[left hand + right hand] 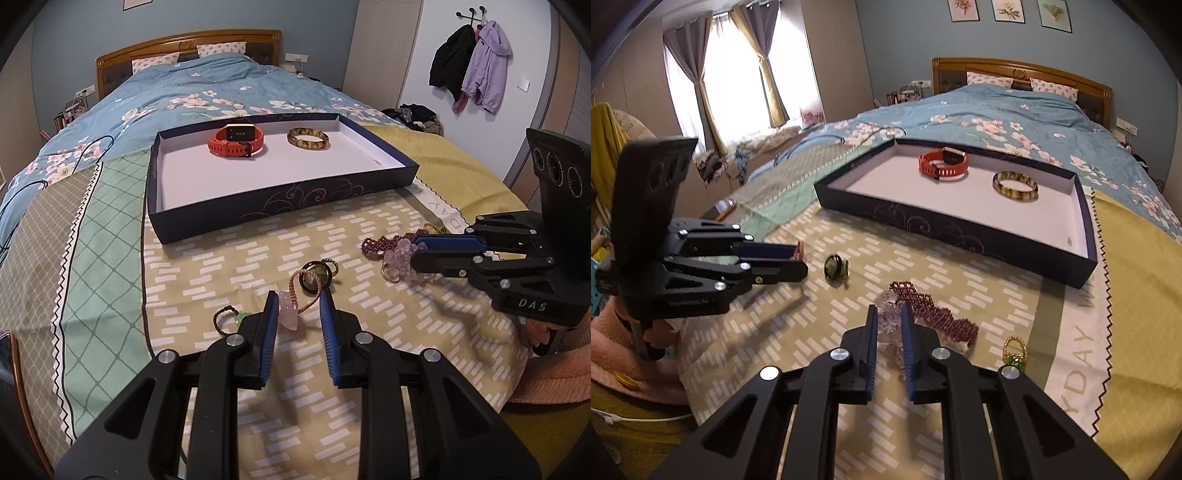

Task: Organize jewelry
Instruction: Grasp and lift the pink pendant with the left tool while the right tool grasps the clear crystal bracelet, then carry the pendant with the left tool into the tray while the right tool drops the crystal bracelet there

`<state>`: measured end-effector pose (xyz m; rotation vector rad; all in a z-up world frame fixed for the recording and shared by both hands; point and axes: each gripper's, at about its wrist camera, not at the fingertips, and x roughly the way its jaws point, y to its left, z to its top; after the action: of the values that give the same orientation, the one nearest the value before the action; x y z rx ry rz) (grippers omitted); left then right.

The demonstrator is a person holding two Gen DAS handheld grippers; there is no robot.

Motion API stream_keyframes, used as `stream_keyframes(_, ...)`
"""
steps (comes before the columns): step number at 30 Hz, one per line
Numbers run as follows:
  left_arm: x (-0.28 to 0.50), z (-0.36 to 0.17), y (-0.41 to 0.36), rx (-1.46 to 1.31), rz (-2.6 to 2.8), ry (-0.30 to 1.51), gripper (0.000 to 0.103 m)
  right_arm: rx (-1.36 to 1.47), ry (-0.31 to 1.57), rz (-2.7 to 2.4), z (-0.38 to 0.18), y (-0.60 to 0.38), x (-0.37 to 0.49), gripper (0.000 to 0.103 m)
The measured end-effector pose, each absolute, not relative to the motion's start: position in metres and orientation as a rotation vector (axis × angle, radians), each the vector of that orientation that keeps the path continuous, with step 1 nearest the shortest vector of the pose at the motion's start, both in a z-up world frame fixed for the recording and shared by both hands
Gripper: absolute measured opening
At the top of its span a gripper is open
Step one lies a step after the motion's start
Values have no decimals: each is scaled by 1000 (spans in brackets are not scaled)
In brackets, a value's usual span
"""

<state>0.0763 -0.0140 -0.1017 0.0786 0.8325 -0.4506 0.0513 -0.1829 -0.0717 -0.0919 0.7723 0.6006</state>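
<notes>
Right gripper point(888, 314) pinched the clear bead bracelet point(890, 317), left gripper point(299, 306) the pink pendant point(288, 314) — thin grips, beads & cord might've slipped out.

Walls: blue-grey painted wall point(897, 44) | Furniture: carved wooden headboard point(1023, 72) standing behind | Light: daylight glowing through curtained window point(735, 74) | Hooks: lilac jacket point(485, 66) hanging

Bed point(207, 92) bears tray point(288, 199), bracelets point(942, 317) (patterned cloth point(332, 369) beneath).
</notes>
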Motion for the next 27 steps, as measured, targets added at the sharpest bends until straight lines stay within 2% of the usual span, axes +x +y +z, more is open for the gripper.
stream_keyframes(15,81,-68,-11,75,-461,729,23,70,661,630,-23,-215,52,8)
stream_keyframes(27,115,-39,-17,94,-422,660,23,64,577,546,4,-231,91,8)
